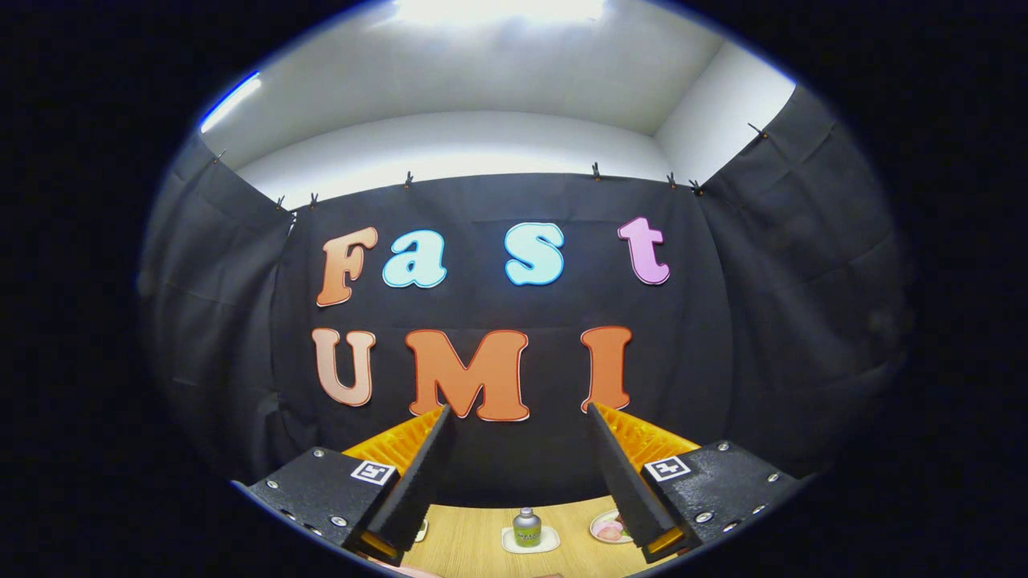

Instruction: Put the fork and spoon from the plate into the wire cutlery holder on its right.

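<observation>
Tool (518, 417) fingers spread, gap free; small bottle (527, 527) on table (474, 546) btwn them, below.

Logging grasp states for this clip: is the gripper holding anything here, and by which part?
Nothing is held. The gripper is open, fingers apart with only air between them, raised above the wooden table.

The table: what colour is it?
Light wood-grain tan, in the gripper view, under the open gripper: table.
</observation>
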Available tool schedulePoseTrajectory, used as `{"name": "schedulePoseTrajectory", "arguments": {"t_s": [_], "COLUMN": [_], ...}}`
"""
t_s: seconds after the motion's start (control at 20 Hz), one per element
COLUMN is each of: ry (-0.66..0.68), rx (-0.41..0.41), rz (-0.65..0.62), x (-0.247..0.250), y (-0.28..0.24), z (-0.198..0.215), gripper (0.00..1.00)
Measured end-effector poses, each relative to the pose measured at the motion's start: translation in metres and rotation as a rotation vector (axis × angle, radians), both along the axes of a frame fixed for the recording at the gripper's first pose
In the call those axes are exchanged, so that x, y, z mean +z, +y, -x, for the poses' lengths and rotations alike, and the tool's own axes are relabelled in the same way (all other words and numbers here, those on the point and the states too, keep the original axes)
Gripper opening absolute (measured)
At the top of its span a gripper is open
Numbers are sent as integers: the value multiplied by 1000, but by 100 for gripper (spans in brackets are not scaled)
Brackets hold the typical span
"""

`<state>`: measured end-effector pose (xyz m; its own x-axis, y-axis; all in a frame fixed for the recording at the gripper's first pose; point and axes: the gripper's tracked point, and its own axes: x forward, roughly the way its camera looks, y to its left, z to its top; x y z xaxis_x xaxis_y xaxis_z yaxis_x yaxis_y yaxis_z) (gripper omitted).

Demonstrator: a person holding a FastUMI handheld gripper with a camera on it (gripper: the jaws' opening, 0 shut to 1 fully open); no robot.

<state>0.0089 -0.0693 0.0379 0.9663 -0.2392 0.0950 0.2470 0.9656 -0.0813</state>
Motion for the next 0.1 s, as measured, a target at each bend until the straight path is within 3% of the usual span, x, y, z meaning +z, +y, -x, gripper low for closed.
{"name": "schedulePoseTrajectory", "arguments": {"t_s": [0.1], "ry": [-9], "rx": [3], "rz": [4], "x": [1], "y": [2], "z": [-2], "gripper": [97]}}
